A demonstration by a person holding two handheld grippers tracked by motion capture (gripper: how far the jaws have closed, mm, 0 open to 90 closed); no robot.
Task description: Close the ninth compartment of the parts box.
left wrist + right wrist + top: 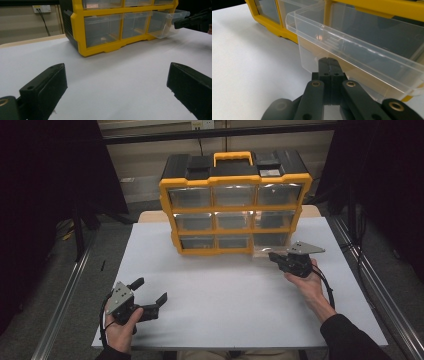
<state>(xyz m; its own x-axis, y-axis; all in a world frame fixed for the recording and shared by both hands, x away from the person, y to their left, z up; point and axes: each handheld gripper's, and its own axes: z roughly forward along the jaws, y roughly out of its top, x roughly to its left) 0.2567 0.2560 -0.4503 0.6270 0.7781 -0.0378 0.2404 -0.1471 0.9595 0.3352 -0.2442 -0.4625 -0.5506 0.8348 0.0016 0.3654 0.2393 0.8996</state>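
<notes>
The right gripper [329, 65], jaws together, pressed against the front of a clear drawer [352, 57] pulled partway out of the yellow organizer's [234, 210] bottom-right corner, seemingly to move it, while the left gripper [150, 292] waited open, well in front of the organizer on the counter [225, 305].

The cabinet [235, 205] blocks the table's [225, 300] far edge, its pulled-out drawer [265, 251] jutting forward; the near half lies open.
</notes>
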